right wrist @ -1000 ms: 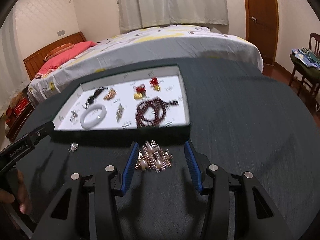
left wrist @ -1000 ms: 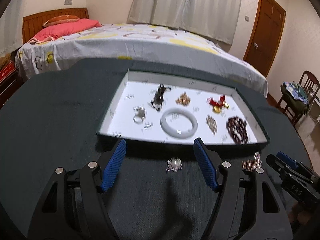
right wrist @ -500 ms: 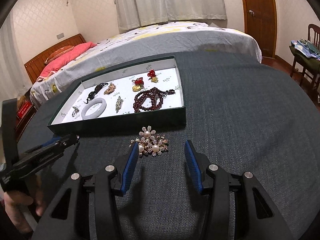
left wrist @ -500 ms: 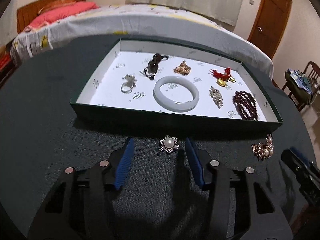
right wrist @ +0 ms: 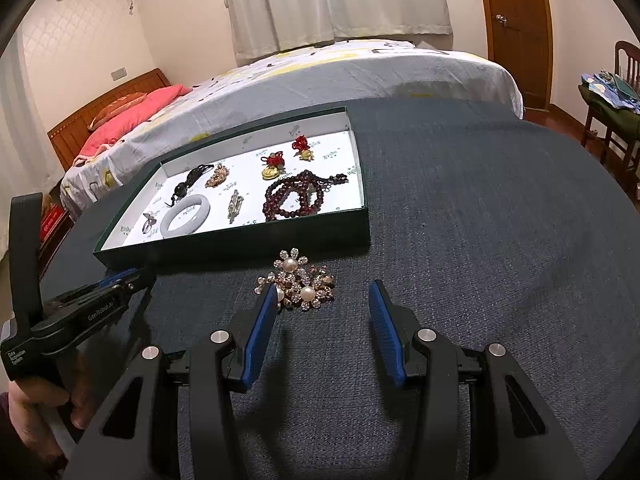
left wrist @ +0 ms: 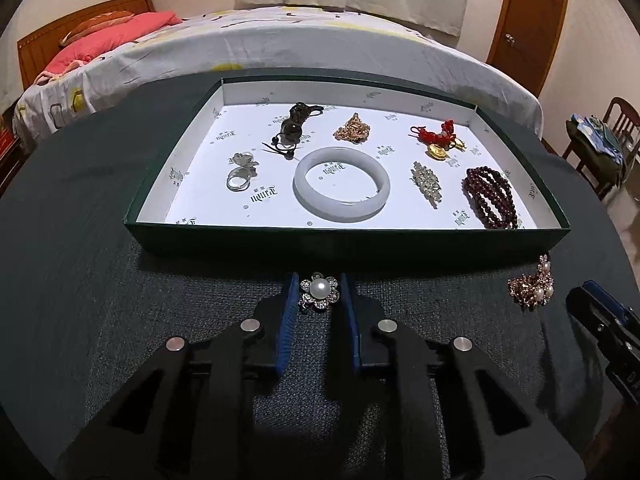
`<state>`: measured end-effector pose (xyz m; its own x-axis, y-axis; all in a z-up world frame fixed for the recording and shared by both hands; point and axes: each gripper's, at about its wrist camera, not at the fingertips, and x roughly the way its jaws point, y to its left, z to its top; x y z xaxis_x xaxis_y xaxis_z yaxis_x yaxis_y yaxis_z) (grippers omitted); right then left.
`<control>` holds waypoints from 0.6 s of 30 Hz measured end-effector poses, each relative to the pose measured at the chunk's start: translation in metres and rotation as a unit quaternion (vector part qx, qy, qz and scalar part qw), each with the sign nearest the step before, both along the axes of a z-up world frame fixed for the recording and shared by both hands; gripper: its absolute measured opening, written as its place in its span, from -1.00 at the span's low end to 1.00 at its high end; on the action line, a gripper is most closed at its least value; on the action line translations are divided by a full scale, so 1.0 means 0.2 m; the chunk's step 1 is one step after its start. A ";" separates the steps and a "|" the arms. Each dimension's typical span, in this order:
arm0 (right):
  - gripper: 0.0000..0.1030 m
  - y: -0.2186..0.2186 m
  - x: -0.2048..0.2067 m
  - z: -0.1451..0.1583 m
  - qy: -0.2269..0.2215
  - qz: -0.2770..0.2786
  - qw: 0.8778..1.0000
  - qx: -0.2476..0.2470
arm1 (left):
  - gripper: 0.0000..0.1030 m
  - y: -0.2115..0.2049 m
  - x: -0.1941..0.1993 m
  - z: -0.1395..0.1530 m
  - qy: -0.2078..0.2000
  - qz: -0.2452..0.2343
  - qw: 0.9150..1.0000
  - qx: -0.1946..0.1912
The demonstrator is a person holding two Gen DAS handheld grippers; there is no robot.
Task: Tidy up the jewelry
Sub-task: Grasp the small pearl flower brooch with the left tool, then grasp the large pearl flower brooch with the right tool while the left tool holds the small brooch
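In the left wrist view my left gripper (left wrist: 319,294) is shut on a small pearl flower brooch (left wrist: 319,291) lying on the dark cloth just before the green tray (left wrist: 344,244). The tray holds a white bangle (left wrist: 341,183), a silver ring (left wrist: 239,172), a dark red bead bracelet (left wrist: 489,196) and several other pieces. In the right wrist view my right gripper (right wrist: 323,300) is open, with a gold pearl cluster brooch (right wrist: 298,280) beside its left fingertip on the cloth. The same cluster shows in the left wrist view (left wrist: 532,290).
The tray (right wrist: 240,246) sits on a round table under dark cloth (right wrist: 480,240). A bed (left wrist: 280,40) stands behind the table, a wooden door (right wrist: 516,28) and a chair (right wrist: 616,112) to the right. The left gripper (right wrist: 92,300) lies left of the cluster.
The left gripper has moved up to the pearl flower brooch and its fingers have closed on it. The right gripper has stayed open and shifted slightly toward the cluster brooch.
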<state>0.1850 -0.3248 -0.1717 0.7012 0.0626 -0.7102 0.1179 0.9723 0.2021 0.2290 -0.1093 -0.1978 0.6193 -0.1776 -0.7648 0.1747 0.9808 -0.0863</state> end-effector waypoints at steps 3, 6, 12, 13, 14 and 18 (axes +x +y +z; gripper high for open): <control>-0.08 0.01 0.00 -0.01 0.002 0.001 1.000 -0.001 | -0.59 0.01 -0.01 0.00 -0.001 -0.001 1.000 -0.006; -0.08 0.02 0.01 -0.01 0.005 0.004 1.000 -0.003 | -0.59 0.02 -0.02 0.02 -0.009 -0.001 1.000 -0.004; -0.08 0.06 0.05 -0.03 0.019 0.011 1.000 -0.007 | -0.60 0.06 -0.05 0.06 -0.021 0.004 1.000 -0.009; -0.08 0.06 0.06 -0.03 0.020 0.012 1.000 -0.009 | -0.60 0.07 -0.06 0.07 -0.023 0.005 1.000 -0.009; -0.08 0.07 0.07 -0.03 0.024 0.013 1.000 -0.011 | -0.60 0.09 -0.06 0.08 -0.026 0.007 1.000 -0.009; -0.08 0.11 0.14 -0.04 0.038 0.024 0.999 -0.014 | -0.60 0.14 -0.06 0.11 -0.031 0.017 0.999 -0.013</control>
<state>0.2129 -0.3029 -0.1804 0.6416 0.0737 -0.7635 0.0856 0.9823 0.1668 0.2160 -0.0812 -0.1750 0.6716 -0.1748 -0.7200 0.1463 0.9839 -0.1024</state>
